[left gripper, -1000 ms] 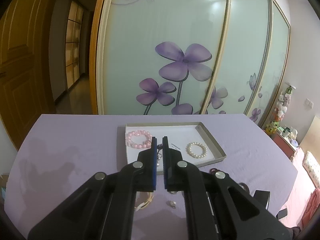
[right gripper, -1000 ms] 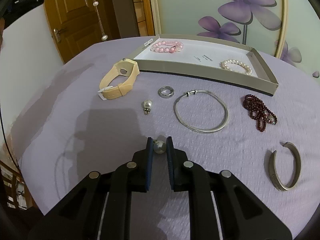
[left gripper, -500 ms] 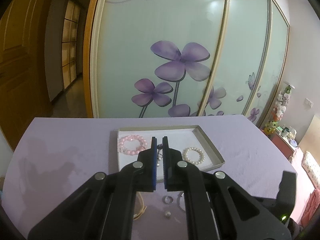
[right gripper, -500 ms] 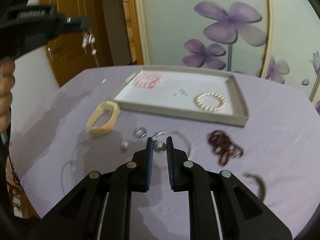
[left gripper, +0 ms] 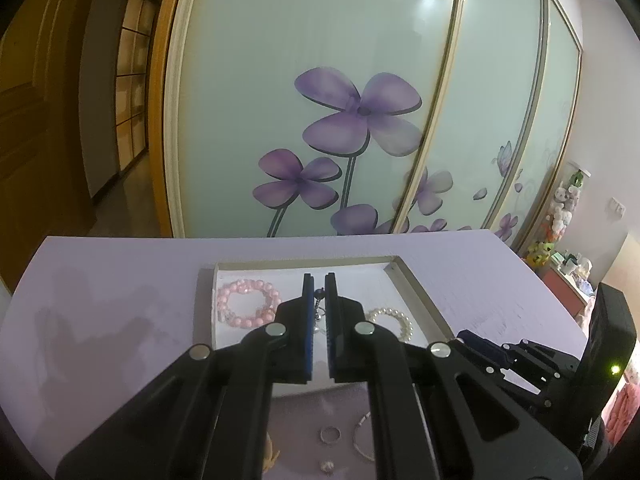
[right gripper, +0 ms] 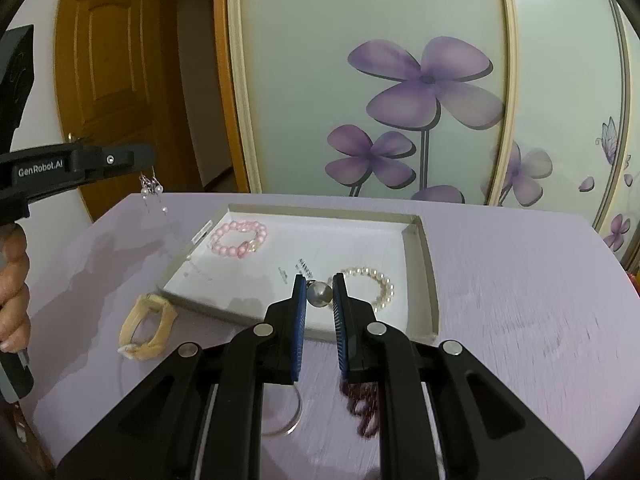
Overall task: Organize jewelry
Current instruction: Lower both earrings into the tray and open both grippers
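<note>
- Two bead bracelets are lying in the tray (right gripper: 426, 264): one pink bracelet (right gripper: 239, 239), one pearl bracelet (right gripper: 372, 282).
- Two grippers are each pinching one earring.
- One watch strap (right gripper: 146, 327) is sitting by the tray's near-left corner.

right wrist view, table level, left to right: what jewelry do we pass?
Dangling pearl earring → beige watch band → pink bead bracelet → gray pearl in the right gripper → white pearl bracelet.

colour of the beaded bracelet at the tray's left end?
Pink round-bead bracelet; clearest in the right wrist view.
</note>
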`<control>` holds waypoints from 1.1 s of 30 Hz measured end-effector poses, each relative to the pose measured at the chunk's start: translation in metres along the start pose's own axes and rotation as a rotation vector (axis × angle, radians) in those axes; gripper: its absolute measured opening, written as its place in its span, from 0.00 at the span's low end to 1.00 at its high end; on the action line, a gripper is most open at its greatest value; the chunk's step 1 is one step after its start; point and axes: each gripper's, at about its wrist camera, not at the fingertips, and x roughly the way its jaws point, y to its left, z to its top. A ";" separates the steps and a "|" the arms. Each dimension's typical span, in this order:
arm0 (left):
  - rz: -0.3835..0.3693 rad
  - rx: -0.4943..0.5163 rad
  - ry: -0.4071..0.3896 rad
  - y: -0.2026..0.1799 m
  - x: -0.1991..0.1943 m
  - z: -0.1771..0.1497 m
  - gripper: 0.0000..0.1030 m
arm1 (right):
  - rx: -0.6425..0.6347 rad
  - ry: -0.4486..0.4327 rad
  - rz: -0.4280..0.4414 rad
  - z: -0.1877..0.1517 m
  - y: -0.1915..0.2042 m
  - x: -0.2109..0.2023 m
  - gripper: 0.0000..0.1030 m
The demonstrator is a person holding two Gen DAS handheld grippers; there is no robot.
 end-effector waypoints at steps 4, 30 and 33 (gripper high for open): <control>-0.004 -0.005 0.011 0.003 0.017 0.005 0.05 | -0.007 0.012 -0.009 0.008 -0.004 0.019 0.13; 0.002 -0.047 0.142 0.029 0.103 -0.006 0.15 | 0.001 0.060 -0.009 0.018 -0.011 0.072 0.13; 0.010 -0.051 0.137 0.032 0.101 -0.009 0.18 | 0.003 0.067 -0.009 0.018 -0.011 0.074 0.13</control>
